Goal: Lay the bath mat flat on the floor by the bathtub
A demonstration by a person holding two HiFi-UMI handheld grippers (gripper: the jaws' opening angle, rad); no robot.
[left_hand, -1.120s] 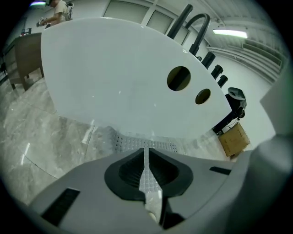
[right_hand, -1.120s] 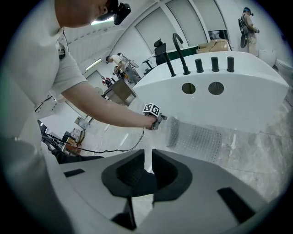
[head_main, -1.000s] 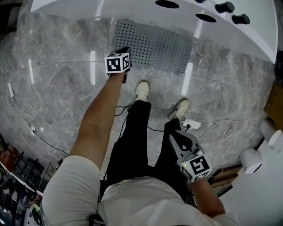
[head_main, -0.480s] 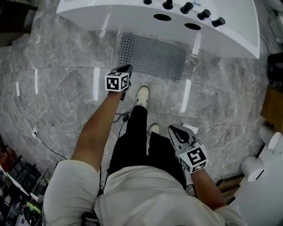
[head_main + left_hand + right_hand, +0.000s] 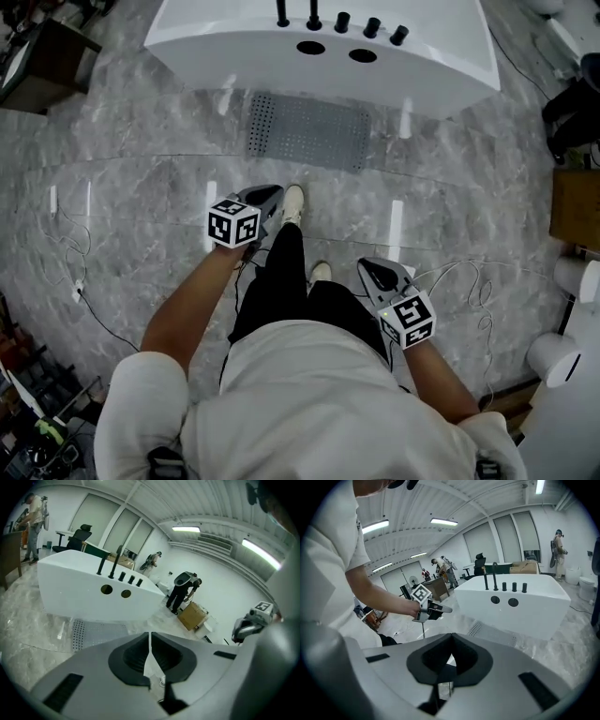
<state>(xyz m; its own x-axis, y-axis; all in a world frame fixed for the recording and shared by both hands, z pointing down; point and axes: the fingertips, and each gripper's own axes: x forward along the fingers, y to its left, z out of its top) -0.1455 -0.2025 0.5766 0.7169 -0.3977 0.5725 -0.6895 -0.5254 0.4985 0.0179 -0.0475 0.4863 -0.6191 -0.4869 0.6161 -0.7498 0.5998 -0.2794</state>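
The grey perforated bath mat (image 5: pixel 307 131) lies flat on the marble floor, right against the white bathtub (image 5: pixel 319 58). My left gripper (image 5: pixel 266 197) is held above the floor short of the mat, jaws shut with nothing in them. Lower right, my right gripper (image 5: pixel 376 273) is also shut and empty, near the person's legs. In the left gripper view the shut gripper (image 5: pixel 150 638) points toward the mat (image 5: pixel 96 632) and tub (image 5: pixel 79 590). In the right gripper view the shut gripper (image 5: pixel 452 638) faces the mat (image 5: pixel 493 633), the tub (image 5: pixel 520 603) and the left gripper (image 5: pixel 433 609).
Cables (image 5: pixel 67 255) trail over the floor at left and by the right foot (image 5: pixel 469 281). A cardboard box (image 5: pixel 574 206) and white fixtures (image 5: pixel 555 356) stand at the right. Dark furniture (image 5: pixel 36 54) sits at the top left. People (image 5: pixel 183 590) stand farther off.
The left gripper has drawn back from the mat's near edge toward the body. The person has stepped back, so tub and mat now lie farther away. The mat stays flat.
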